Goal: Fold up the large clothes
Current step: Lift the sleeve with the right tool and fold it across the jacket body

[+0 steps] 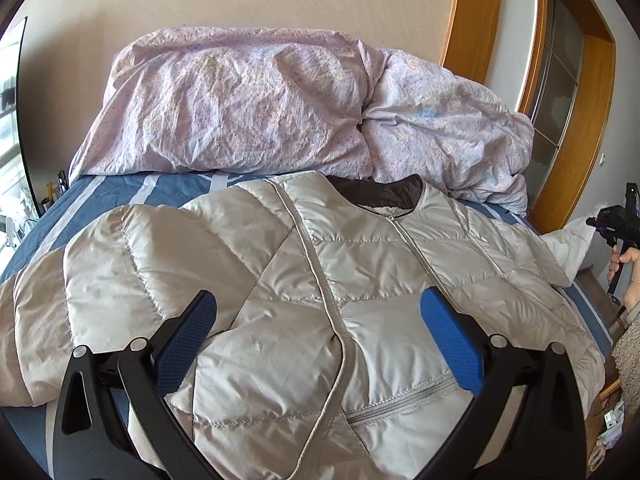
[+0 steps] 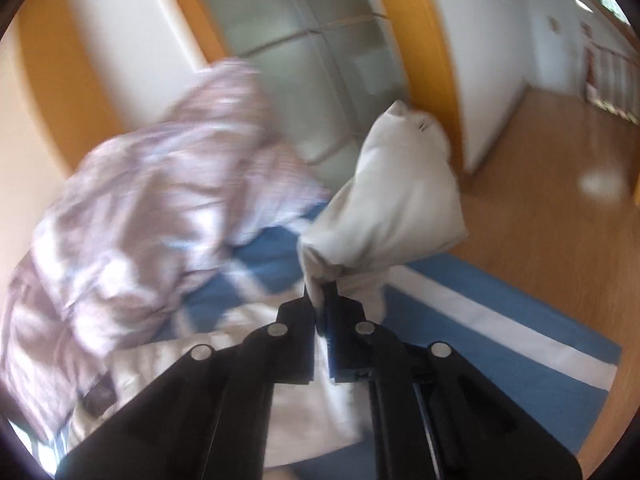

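A pale beige quilted jacket point(image 1: 320, 300) lies front up on the bed, its zip closed and its dark collar toward the pillows. My left gripper point(image 1: 316, 332) hovers open over the jacket's lower front, nothing between its blue pads point(image 1: 448, 344). In the right wrist view, which is blurred, my right gripper point(image 2: 322, 300) is shut on the jacket's sleeve point(image 2: 388, 200), which stands lifted above the bed. In the left wrist view the right gripper point(image 1: 616, 220) shows at the far right edge, held by a hand, with the raised sleeve end point(image 1: 568, 244) beside it.
A crumpled pink floral duvet point(image 1: 280, 100) is piled at the head of the bed. The blue and white striped sheet point(image 2: 500, 340) covers the mattress. A wooden door frame point(image 1: 472, 12) and wooden floor point(image 2: 540, 200) lie to the right of the bed.
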A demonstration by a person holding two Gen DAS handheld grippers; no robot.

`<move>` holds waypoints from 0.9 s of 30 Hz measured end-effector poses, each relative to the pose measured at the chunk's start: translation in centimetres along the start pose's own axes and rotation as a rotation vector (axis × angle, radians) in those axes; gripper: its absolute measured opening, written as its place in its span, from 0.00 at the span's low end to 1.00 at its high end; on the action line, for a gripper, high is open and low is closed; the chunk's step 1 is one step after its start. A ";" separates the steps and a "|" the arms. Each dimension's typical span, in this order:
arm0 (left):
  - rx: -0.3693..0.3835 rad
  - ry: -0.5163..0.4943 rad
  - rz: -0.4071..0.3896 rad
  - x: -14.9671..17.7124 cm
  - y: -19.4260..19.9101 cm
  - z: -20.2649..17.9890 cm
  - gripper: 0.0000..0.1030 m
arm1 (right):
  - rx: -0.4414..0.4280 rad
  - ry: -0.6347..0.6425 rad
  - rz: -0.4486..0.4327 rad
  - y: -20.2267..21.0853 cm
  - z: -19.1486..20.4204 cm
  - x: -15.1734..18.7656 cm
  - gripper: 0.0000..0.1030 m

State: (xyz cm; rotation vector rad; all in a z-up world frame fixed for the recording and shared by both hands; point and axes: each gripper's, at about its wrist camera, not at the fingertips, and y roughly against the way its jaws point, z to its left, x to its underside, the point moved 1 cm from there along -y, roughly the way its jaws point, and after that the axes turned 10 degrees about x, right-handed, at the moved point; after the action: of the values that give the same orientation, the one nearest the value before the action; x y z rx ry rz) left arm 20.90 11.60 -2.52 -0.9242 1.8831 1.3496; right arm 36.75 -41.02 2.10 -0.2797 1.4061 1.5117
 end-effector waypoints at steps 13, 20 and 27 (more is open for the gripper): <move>-0.024 0.042 -0.050 0.0 3.3 2.4 0.99 | -0.481 0.361 0.236 4.2 18.6 10.5 0.05; -0.031 0.037 -0.057 0.4 3.8 2.9 0.99 | -0.486 0.445 0.292 4.9 22.8 15.8 0.05; -0.033 0.037 -0.063 0.7 3.9 3.2 0.99 | -0.417 0.579 0.307 3.9 26.1 20.2 0.05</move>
State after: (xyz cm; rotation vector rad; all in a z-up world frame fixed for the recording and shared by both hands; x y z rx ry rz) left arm 17.52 15.39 -1.97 -1.0230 1.8481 1.3385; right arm 35.96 -8.10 -2.65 -0.8437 1.6104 2.0877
